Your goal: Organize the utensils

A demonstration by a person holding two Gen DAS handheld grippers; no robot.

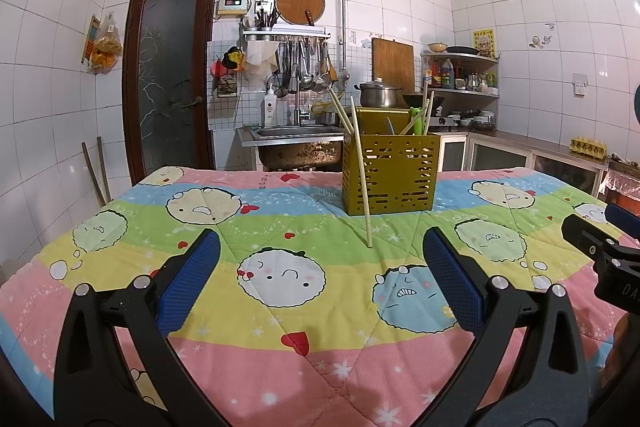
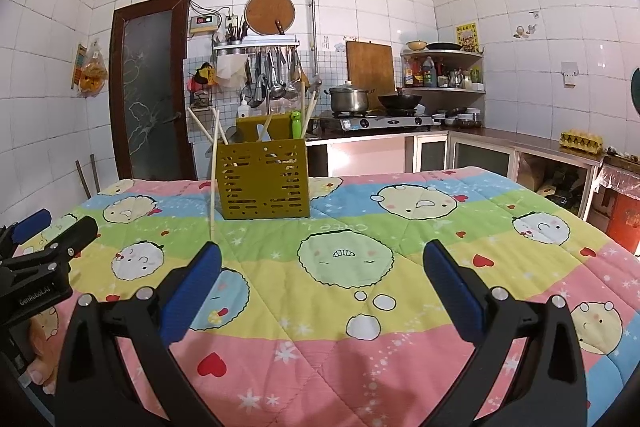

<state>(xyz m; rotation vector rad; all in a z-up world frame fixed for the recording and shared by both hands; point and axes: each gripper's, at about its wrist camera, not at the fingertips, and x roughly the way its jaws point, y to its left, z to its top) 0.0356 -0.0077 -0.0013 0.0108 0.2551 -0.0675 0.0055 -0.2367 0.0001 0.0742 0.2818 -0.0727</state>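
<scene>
A yellow-green perforated utensil holder stands on the far middle of the tabletop, which is covered by a quilted cloth printed with cartoon faces. Inside it are several pale chopsticks, a green-handled piece and what looks like a darker utensil, though that one is too small to name. One loose chopstick is not inside: its tip rests on the cloth just in front of the holder and it leans up against the holder's left front corner.

The left gripper hovers low over the near part of the tabletop, its blue-padded jaws wide apart and empty. The right gripper sits beside it to the right, jaws likewise spread and holding nothing. Each shows at the edge of the other's view.

The step in hand appears to be the approach to that stray chopstick, the only utensil seen outside the holder. The left gripper is lined up closer to it; in the right wrist view the chopstick's foot stands just beyond the left jaw. The next move likely calls for advancing, closing on the thin shaft partway up, lifting it clear of the rim and dropping it inside. The stick is slim and only propped, so a nudge could knock it flat.
</scene>
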